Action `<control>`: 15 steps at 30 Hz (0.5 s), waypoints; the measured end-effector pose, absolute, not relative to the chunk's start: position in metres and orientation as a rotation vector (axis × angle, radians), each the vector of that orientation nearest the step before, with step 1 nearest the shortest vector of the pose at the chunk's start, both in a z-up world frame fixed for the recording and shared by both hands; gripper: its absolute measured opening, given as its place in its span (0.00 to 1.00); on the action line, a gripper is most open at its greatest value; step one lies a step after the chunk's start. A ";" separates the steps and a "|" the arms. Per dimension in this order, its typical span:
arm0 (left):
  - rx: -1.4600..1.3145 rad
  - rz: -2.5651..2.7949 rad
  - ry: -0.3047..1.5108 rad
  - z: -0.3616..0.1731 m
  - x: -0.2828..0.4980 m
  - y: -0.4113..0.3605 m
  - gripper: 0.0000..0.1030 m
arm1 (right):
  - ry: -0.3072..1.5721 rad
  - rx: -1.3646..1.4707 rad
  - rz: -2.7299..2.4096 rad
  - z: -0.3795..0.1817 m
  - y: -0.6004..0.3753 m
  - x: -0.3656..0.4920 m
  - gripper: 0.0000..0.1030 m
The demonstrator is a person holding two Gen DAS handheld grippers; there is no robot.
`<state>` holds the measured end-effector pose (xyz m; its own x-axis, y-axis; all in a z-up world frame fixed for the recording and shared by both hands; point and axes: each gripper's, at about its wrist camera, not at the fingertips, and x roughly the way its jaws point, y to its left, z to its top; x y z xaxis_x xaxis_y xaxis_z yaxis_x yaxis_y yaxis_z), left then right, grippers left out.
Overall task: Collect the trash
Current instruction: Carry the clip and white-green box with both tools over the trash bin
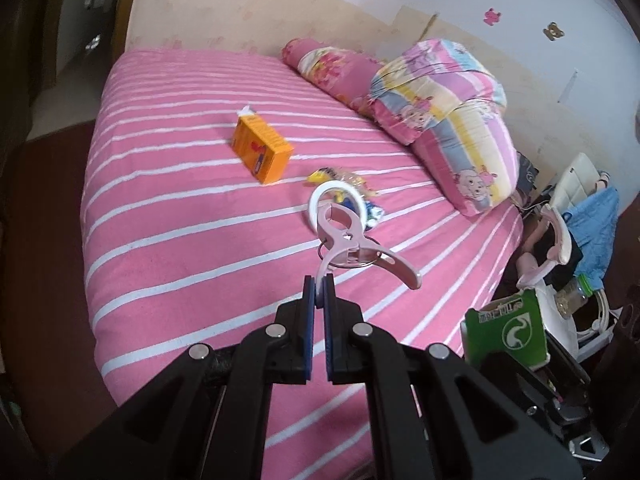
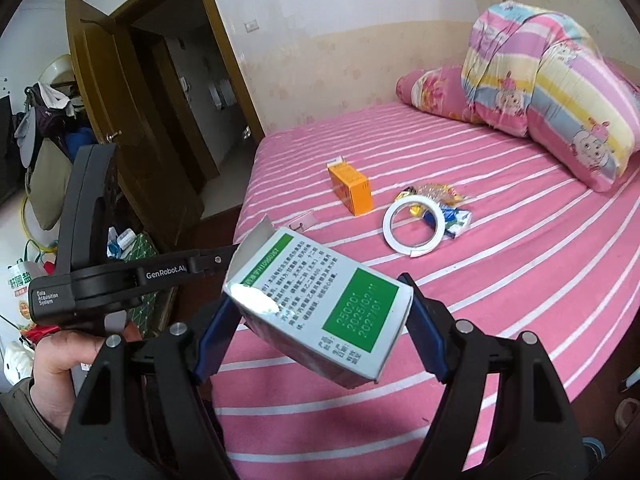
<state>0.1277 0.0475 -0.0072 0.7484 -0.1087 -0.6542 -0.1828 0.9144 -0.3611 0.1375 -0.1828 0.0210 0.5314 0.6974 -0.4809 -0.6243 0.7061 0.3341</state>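
Note:
My left gripper (image 1: 319,285) is shut on one handle of a pink plastic clip (image 1: 349,242) and holds it above the pink striped bed (image 1: 180,216). My right gripper (image 2: 320,312) is shut on a green and white carton (image 2: 320,304), which also shows in the left wrist view (image 1: 506,330). An orange box (image 1: 262,148) lies on the bed and shows in the right wrist view too (image 2: 352,190). A white tape ring (image 2: 412,228) and several snack wrappers (image 2: 444,204) lie beside it.
A rolled pink quilt (image 1: 320,64) and a striped cartoon quilt (image 1: 456,120) lie at the head of the bed. Clutter with a blue cloth (image 1: 596,224) stands beside the bed. An open wooden door (image 2: 132,128) and hung clothes (image 2: 44,132) are at the left.

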 end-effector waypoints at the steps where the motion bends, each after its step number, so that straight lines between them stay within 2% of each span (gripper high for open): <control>1: -0.417 0.037 0.723 -0.001 0.123 0.043 0.04 | 0.623 0.131 0.789 0.025 -0.188 0.133 0.74; 15: -0.293 -0.035 0.669 0.052 0.088 -0.039 0.04 | 0.564 0.185 0.722 0.046 -0.265 0.093 0.74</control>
